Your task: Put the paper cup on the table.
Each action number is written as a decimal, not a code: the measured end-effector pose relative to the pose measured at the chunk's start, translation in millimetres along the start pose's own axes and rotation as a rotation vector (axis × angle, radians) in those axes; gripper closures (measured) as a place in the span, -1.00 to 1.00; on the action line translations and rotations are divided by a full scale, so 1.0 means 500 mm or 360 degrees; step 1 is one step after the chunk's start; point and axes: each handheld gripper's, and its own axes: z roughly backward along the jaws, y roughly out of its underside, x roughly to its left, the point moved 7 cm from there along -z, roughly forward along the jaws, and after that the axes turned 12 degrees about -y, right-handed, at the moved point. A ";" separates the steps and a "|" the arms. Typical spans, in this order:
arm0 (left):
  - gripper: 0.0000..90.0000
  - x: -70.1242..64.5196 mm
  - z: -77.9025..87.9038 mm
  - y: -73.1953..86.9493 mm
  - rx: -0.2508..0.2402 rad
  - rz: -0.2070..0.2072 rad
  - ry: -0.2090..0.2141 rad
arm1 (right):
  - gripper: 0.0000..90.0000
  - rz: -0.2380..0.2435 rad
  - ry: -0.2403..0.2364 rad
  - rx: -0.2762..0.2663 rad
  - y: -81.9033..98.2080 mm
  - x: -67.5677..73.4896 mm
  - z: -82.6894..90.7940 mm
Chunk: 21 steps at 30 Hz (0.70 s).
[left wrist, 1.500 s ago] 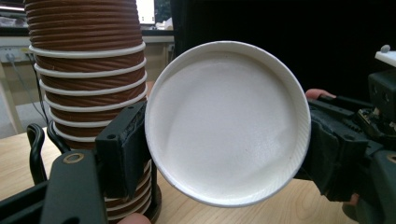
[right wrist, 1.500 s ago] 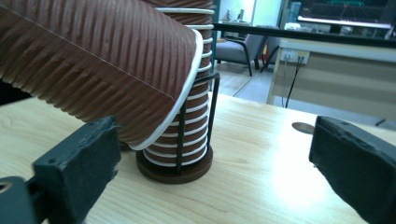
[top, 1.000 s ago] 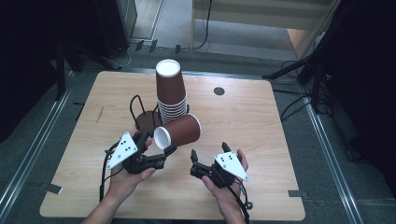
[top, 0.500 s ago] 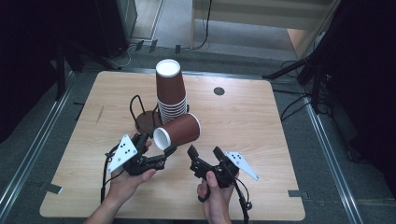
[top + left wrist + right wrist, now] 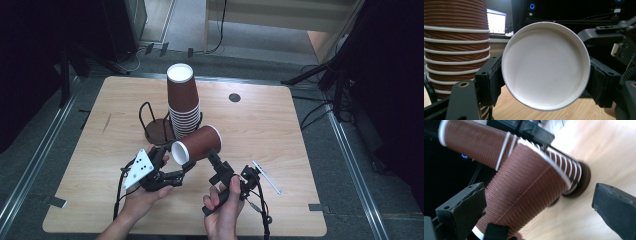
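Wooden table [image 5: 300, 150], dark lab behind. Left gripper [image 5: 175, 172] is clamped across the base of a sideways brown paper cup [image 5: 197, 144], near the front edge, just before the cup stack [image 5: 183, 102]. Right gripper [image 5: 216, 162] jaws spread around its body, untouching. Next: probably squeeze, transfer.

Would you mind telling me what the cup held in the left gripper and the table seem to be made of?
The held cup looks like paper: a matte brown wall with fine ripples, a rolled white rim and a white end that looks lightly pebbled in the left gripper view. The table looks like pale wood or a wood-look laminate, going by its visible grain and low sheen.
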 end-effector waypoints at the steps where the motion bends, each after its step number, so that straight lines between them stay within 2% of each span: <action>1: -0.45 -0.002 0.000 0.001 -0.0001 -0.0011 0.0003 | -1.00 -0.0070 0.0005 0.0005 0.002 -0.002 -0.003; 5: -0.45 -0.011 -0.002 0.006 -0.0008 -0.0032 0.0014 | -1.00 -0.0274 -0.0007 0.0011 0.006 -0.004 -0.012; 9: -0.45 -0.020 0.001 0.011 -0.0008 -0.0051 0.0045 | -1.00 -0.0481 -0.0059 0.0004 0.002 -0.007 -0.022; 12: -0.45 -0.022 0.000 0.014 -0.0010 -0.0053 0.0045 | -1.00 -0.0615 -0.0091 0.0000 -0.002 -0.009 -0.026; 17: -0.45 -0.026 0.001 0.015 -0.0018 -0.0066 0.0054 | -1.00 -0.0741 -0.0107 0.0026 0.000 -0.010 -0.037; 21: -0.45 -0.029 0.002 0.015 -0.0025 -0.0087 0.0064 | -1.00 -0.0778 -0.0110 0.0040 -0.002 -0.017 -0.044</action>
